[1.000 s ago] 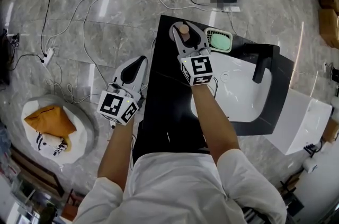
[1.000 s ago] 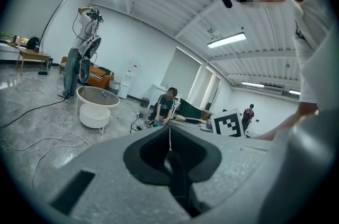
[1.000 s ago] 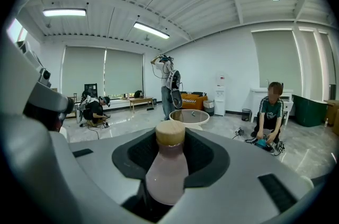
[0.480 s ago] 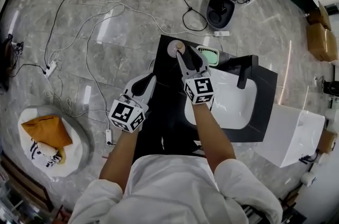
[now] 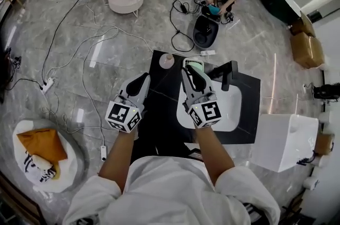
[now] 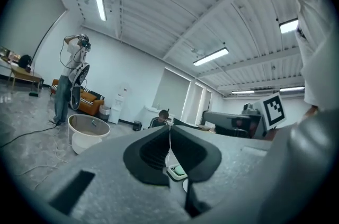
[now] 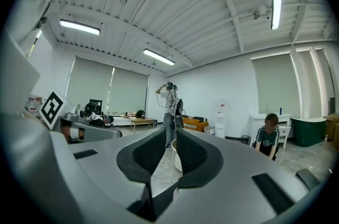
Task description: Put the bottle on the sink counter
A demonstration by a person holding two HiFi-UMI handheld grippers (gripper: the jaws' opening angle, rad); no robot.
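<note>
The bottle [image 5: 167, 60] stood upright at the far left corner of the black counter [image 5: 162, 117], near a green soap dish [image 5: 195, 64] and clear of both grippers. The left gripper [image 5: 142, 79] hung over the counter's left edge, its jaws together with nothing in them. The right gripper [image 5: 189, 72] was held above the counter beside the white sink [image 5: 235, 108], its tips near the dish. Its jaws had just been closing and stood a little apart, empty. A black faucet [image 5: 229, 73] rose at the sink's far rim.
</note>
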